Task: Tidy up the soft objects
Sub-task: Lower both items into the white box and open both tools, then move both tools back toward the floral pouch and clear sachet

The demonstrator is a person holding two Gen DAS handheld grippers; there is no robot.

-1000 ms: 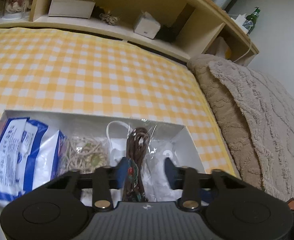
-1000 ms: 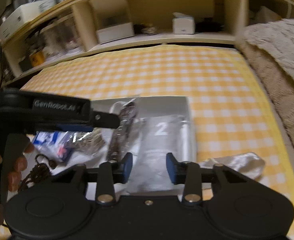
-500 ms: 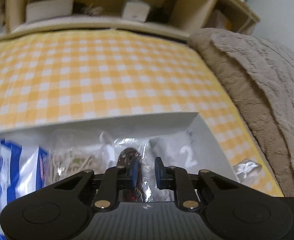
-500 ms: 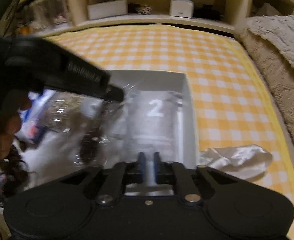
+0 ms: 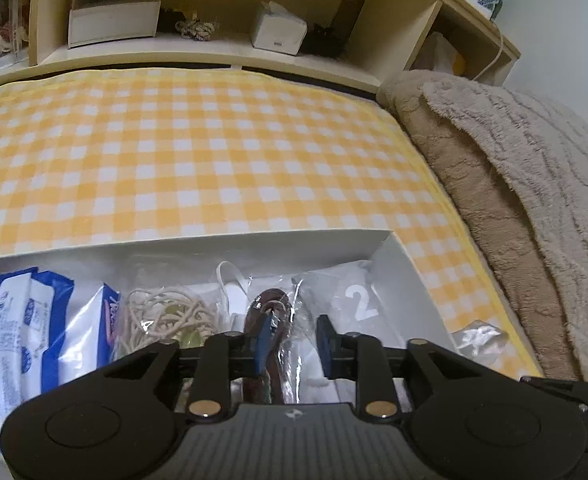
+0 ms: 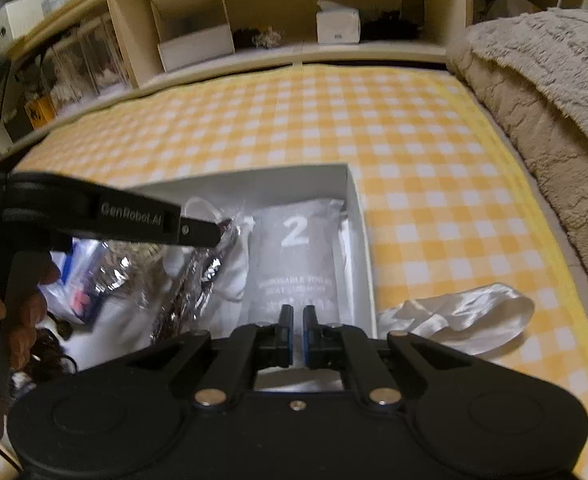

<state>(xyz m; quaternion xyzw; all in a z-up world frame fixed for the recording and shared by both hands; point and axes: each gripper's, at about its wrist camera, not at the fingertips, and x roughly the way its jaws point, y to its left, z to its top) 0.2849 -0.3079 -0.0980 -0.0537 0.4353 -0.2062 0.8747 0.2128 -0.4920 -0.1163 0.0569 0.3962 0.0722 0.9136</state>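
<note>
Bed, yellow checked sheet (image 5: 213,160), takes most of both views; beige blanket (image 5: 534,180) is heaped along its right side.

White box (image 5: 398,264) sits on the sheet, near edge toward the cameras. Contents, big to small:
- blue-and-white pack (image 5: 25,340) at the left end
- grey packet marked 2 (image 6: 298,264) flat against the right wall
- bag of pale string (image 5: 161,316) beside the blue pack
- clear bag with brown cord (image 5: 271,312) in the middle, standing on edge between string and grey packet

White satin cloth (image 6: 462,316) lies outside the box, just beside its right wall, not yet put away.

Left tongs (image 5: 291,340): jaws opening, cord bag between them, one pad against it and the other clear.
Right tongs (image 6: 295,328): clenched over the grey packet's near edge; cannot tell whether the packet is pinched.

Risks, as judged:
- The cord bag looks slippery and propped. Once let go it may flop onto the grey packet or the string.
- If the right tongs do pinch the packet, lifting would drag it out and disturb its neighbours.
- The satin cloth is limp and glossy. A shallow pinch may slide off, or trail over the box wall.
</note>
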